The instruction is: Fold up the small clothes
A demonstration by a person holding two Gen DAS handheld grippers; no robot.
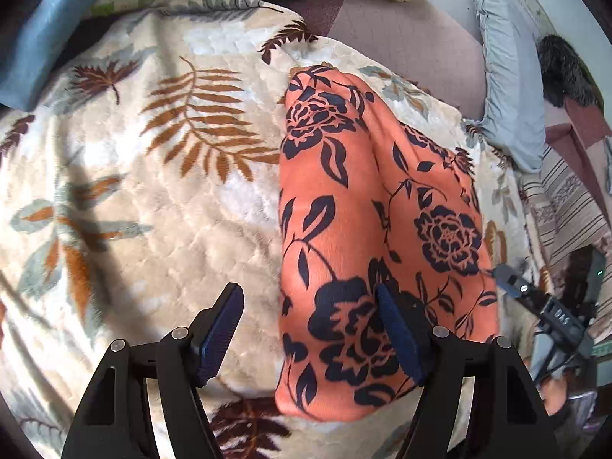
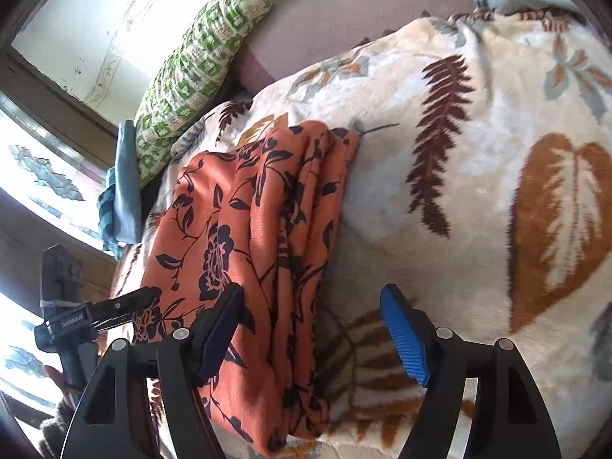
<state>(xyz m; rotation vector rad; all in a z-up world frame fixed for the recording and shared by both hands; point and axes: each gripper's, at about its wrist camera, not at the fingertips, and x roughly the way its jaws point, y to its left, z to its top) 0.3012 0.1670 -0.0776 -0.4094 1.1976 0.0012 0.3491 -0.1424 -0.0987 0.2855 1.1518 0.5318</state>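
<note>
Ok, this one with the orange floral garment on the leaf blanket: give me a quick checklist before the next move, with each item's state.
1. Left tongs free of cloth: ok, open, one pad above the blanket, the other above the garment.
2. Right tongs free of cloth: ok, open, straddling the garment's stacked edge.
3. Orange floral garment folded: ok, a narrow strip with several layers showing at one long edge in the right wrist view.
4. Garment fully supported by the leaf blanket: ok.
5. Layers evenly aligned: not ok, they fan out slightly.
6. Both tongs apart from each other: ok, on opposite long sides.
</note>
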